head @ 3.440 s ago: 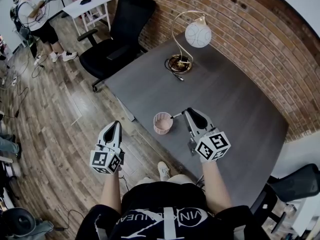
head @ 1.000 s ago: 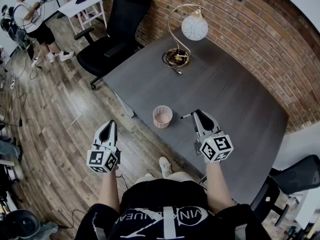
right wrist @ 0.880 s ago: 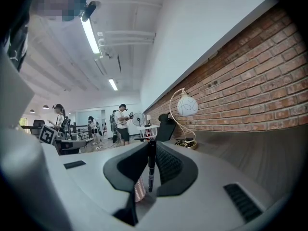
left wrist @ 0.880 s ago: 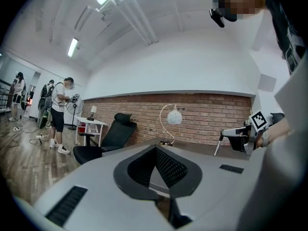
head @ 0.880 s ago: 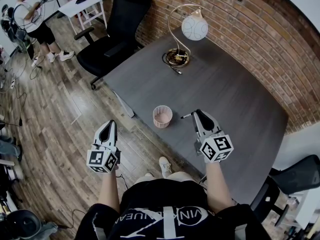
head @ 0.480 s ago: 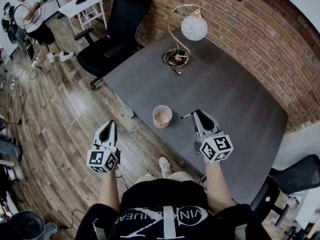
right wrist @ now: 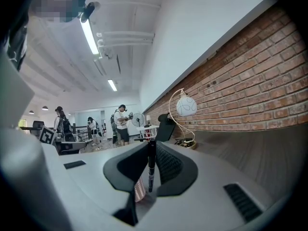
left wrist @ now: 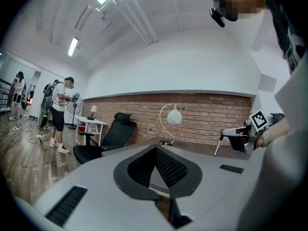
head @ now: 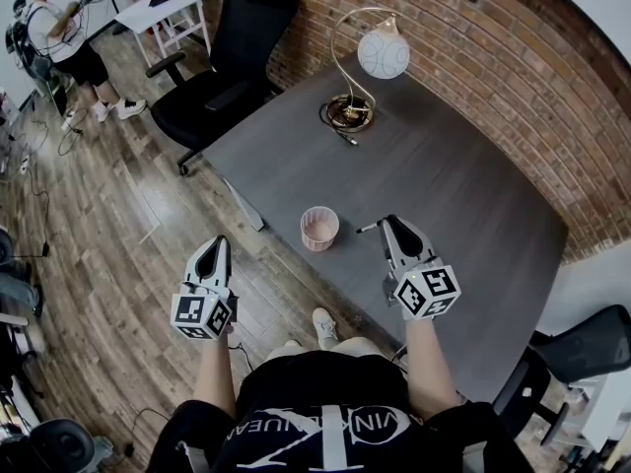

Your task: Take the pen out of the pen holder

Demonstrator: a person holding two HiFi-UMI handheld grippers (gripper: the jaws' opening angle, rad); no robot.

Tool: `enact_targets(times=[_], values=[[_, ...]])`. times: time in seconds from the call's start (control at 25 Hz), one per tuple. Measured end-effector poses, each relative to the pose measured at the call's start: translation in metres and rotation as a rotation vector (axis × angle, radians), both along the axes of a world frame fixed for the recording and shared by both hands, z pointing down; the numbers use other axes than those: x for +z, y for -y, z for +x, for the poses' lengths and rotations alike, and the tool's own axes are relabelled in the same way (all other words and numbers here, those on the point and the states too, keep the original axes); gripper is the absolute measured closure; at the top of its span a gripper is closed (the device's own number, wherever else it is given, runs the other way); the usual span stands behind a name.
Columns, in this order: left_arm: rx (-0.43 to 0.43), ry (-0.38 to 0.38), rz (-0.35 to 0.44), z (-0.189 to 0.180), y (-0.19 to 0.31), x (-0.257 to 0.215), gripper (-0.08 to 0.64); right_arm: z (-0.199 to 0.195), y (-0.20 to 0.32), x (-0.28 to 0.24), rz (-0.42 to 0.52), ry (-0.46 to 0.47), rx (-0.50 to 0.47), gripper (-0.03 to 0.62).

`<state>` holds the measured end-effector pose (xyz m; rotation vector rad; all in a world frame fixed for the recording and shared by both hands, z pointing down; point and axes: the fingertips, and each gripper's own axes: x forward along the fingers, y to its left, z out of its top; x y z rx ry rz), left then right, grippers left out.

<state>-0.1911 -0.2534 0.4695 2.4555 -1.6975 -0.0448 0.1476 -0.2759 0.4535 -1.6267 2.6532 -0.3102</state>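
Note:
The pink pen holder [head: 319, 228] stands near the front edge of the dark grey table [head: 444, 175]. My right gripper [head: 386, 227] hovers just right of it, shut on a dark pen [head: 368, 229] that sticks out towards the holder. In the right gripper view the pen [right wrist: 151, 170] stands upright between the jaws, with the holder [right wrist: 140, 189] low behind it. My left gripper [head: 221, 245] hangs over the wooden floor, left of the table. Its jaws meet at the tips with nothing between them [left wrist: 155, 150].
A lamp with a white globe [head: 384, 55] and a brass base [head: 352, 113] stands at the table's far side by the brick wall. A black office chair [head: 222, 77] sits beyond the far left corner. A person [head: 64, 37] stands far off, top left.
Since the oldest frame my right gripper has carried the pen away from the holder's rim to the right. Over the last second nothing has moved.

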Motion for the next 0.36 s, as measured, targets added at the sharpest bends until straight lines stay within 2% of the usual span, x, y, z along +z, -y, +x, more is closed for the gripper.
enact_targets(times=[0.36], values=[[-0.001,0.004,-0.008,-0.0020,0.0000,0.0024,0.548,-0.0021,0.0004,0.0013,-0.004,0.008,0.000,0.534]])
